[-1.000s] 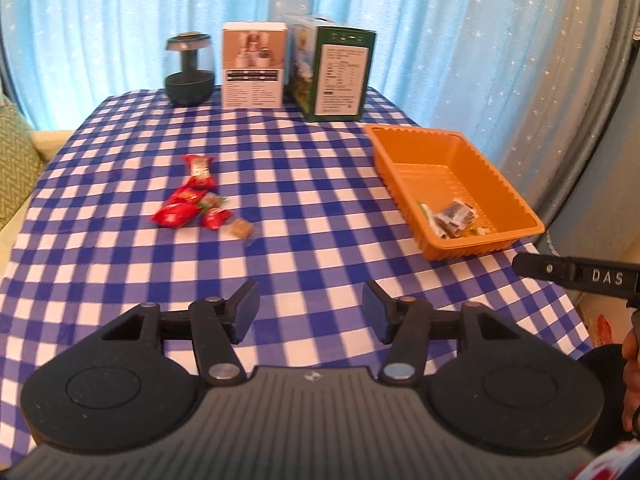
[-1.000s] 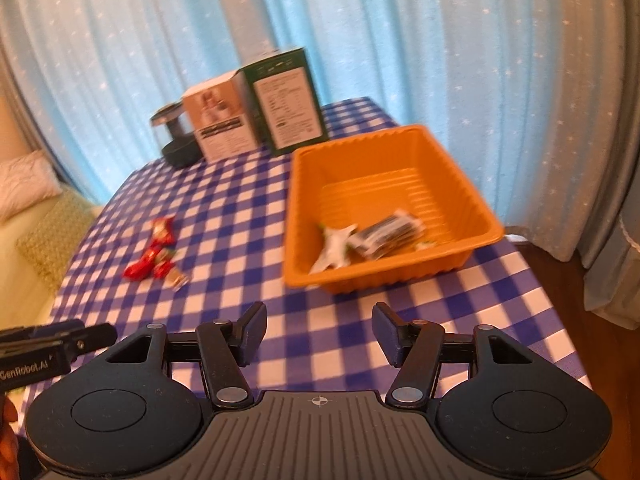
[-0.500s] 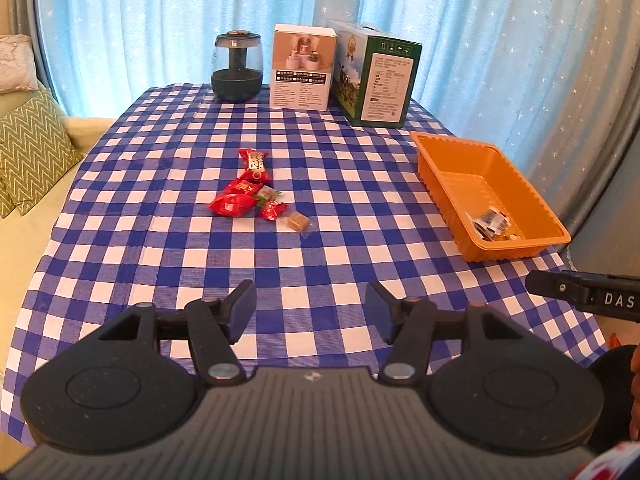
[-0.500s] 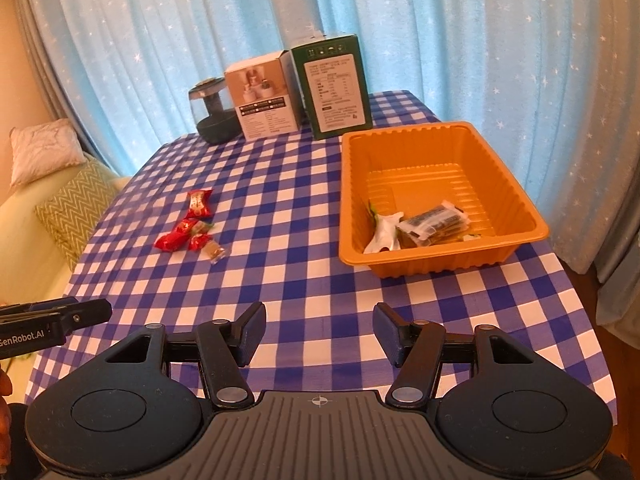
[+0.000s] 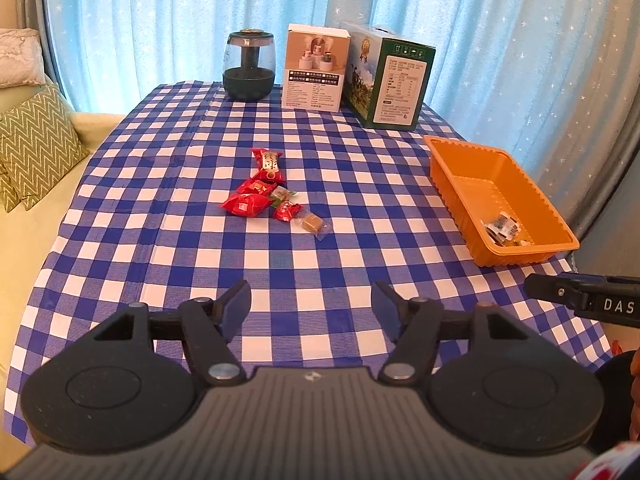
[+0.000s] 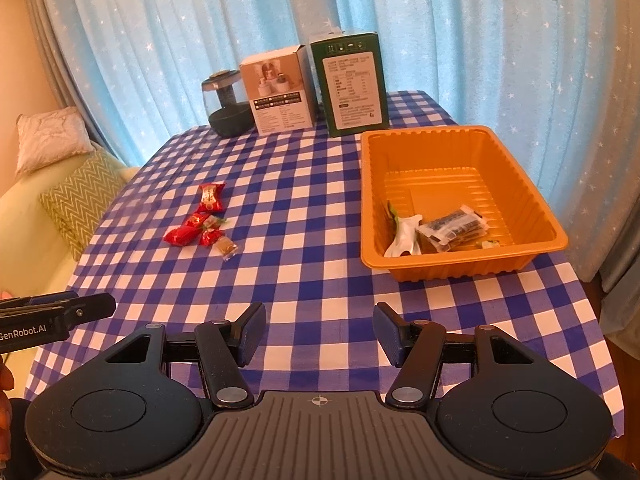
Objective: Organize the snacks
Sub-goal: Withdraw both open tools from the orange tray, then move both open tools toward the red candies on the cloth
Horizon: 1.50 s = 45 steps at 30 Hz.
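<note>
Several red-wrapped snacks (image 5: 256,194) and one small brown candy (image 5: 313,224) lie in a cluster mid-table on the blue checked cloth; the cluster also shows in the right wrist view (image 6: 200,226). An orange tray (image 5: 444,184) stands at the right edge and holds a few wrapped snacks (image 6: 452,226); its rim shows in the right wrist view (image 6: 368,200). My left gripper (image 5: 311,304) is open and empty, near the table's front edge, well short of the cluster. My right gripper (image 6: 319,332) is open and empty, in front of the tray.
A dark glass jar (image 5: 249,66), a white box (image 5: 316,68) and a green box (image 5: 386,80) stand along the back edge before blue curtains. A sofa with a zigzag cushion (image 5: 36,148) lies to the left. The table drops off just right of the tray.
Both grippers have pulled back and risen, so the table looks farther away and more of it shows. Both stayed open. Nothing on the table moved.
</note>
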### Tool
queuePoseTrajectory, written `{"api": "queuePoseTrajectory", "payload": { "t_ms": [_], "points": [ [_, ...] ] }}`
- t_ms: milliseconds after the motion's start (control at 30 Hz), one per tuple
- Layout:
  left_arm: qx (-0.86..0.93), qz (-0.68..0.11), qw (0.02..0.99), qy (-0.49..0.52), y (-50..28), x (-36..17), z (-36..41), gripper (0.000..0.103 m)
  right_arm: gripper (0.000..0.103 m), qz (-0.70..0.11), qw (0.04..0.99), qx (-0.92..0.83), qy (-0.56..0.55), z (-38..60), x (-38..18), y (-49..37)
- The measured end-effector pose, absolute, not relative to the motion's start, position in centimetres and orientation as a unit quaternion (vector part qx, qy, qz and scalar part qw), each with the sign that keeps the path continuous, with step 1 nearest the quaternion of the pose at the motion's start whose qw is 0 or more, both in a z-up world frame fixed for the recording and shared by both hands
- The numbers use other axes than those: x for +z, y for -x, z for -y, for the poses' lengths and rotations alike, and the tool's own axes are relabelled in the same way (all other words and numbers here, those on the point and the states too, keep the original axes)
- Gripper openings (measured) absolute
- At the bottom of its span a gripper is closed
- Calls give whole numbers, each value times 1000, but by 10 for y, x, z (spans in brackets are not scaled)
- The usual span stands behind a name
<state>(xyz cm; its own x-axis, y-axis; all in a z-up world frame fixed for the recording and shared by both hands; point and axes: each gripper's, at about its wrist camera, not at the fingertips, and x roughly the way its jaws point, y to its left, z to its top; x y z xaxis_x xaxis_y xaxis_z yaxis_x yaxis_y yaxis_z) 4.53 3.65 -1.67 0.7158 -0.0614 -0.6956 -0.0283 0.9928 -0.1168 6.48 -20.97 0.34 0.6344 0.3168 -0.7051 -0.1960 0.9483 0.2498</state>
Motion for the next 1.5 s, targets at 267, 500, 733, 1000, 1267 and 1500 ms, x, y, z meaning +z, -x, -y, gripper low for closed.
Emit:
{"api": "queuePoseTrajectory", "payload": {
  "t_ms": [267,500,733,1000,1267,1500],
  "points": [
    [5,-379,924,50,-57,-21,-51,72,60,-402,901,156,-59,191,-3,-78],
    [19,-385,922,45,-78,-30,-70,76,60,-403,897,177,-46,164,-17,-100],
    [23,-390,920,40,-108,-40,-88,77,59,-407,890,204,-30,133,-35,-130],
    [23,-396,918,30,-148,-56,-107,77,59,-402,885,233,-7,99,-55,-171],
    [20,-405,914,21,-178,-81,-121,78,53,-394,878,270,28,65,-84,-205],
    [10,-406,913,30,-195,-100,-126,78,43,-387,869,299,76,40,-109,-225]
  ]
}}
